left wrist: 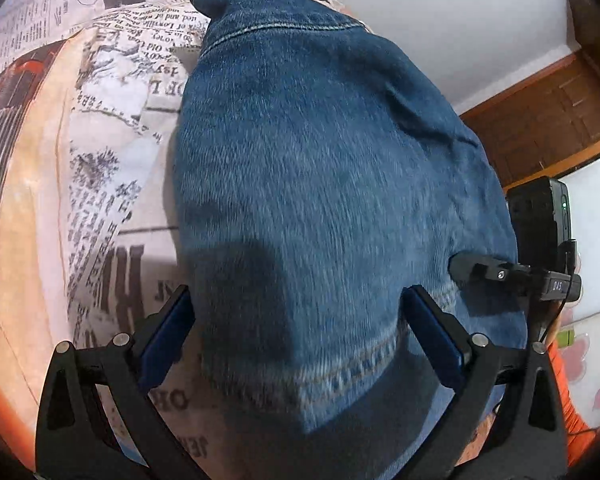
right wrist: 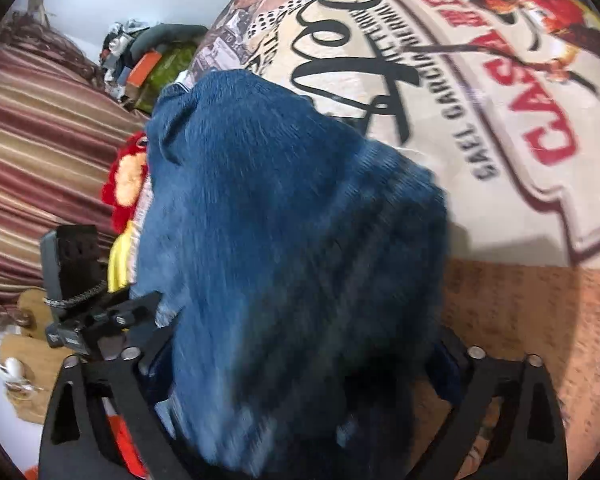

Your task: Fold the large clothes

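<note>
The jeans (left wrist: 324, 184) fill the middle of the left wrist view, a broad blue mass running from the cuff or waistband edge at top centre down to a stitched hem near the bottom. They lie on a bedspread (left wrist: 112, 184) printed like newspaper, which shows at the left and upper left. The left gripper (left wrist: 296, 300) has its jaws standing wide apart at the bottom of the frame, one blue pad (left wrist: 168, 340) at the lower left over the bedspread, the other at the lower right over the denim. The hem lies between them, but the pads press on nothing. At the right edge the right gripper (left wrist: 512, 272) pokes in; only its black body and a cable show, so its jaws cannot be read from there. Beyond it are a white wall and a brown door (left wrist: 548, 120).

In the right wrist view the jeans (right wrist: 284, 240) again cover the centre, blurred, and spill down over the right gripper (right wrist: 300, 364). Its fingers are mostly buried: only a dark sliver of pad (right wrist: 444, 364) shows at the lower right, and the left one is behind cloth. The jaws stand wide with denim between them; whether they pinch it cannot be told. A printed bedspread (right wrist: 480, 100) with red lettering fills the upper right. At the left are a striped cloth (right wrist: 40, 140), a red and yellow item (right wrist: 128, 184) partly hidden by the denim, and a clutter (right wrist: 140, 56) too small to identify.
</note>
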Action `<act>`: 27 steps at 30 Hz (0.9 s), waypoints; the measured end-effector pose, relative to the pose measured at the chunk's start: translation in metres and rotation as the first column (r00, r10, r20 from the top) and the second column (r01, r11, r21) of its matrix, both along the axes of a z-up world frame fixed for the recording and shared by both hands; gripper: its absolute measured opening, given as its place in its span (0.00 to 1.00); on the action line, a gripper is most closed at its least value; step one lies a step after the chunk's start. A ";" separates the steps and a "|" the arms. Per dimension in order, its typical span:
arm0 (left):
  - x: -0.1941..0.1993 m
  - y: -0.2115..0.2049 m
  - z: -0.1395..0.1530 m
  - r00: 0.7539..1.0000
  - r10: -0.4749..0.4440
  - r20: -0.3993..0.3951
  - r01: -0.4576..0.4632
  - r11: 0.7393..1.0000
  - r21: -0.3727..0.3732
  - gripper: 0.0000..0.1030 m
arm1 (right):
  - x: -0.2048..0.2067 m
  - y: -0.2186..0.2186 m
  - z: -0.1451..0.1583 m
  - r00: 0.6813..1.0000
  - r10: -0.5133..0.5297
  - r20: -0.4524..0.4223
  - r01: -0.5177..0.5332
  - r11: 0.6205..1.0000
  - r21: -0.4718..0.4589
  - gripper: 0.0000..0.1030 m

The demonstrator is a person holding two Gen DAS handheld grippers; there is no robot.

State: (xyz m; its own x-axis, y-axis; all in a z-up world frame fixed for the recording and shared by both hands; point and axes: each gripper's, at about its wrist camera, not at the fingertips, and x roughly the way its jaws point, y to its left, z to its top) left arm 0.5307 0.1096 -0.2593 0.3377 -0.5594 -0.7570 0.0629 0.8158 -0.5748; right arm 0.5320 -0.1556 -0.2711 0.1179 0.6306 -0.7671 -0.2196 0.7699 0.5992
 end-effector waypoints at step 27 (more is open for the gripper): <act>-0.101 0.041 0.160 0.939 -0.010 0.345 -0.044 0.988 0.150 0.49 | -0.095 0.080 0.161 0.934 0.101 0.343 -0.083 0.994 -0.065 0.36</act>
State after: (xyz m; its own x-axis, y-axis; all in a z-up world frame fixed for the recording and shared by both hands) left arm 0.4297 0.1504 -0.0989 0.6005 -0.4383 -0.6687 0.2199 0.8946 -0.3889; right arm 0.4368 -0.0756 -0.1101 0.3242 0.6140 -0.7196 -0.4776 0.7629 0.4357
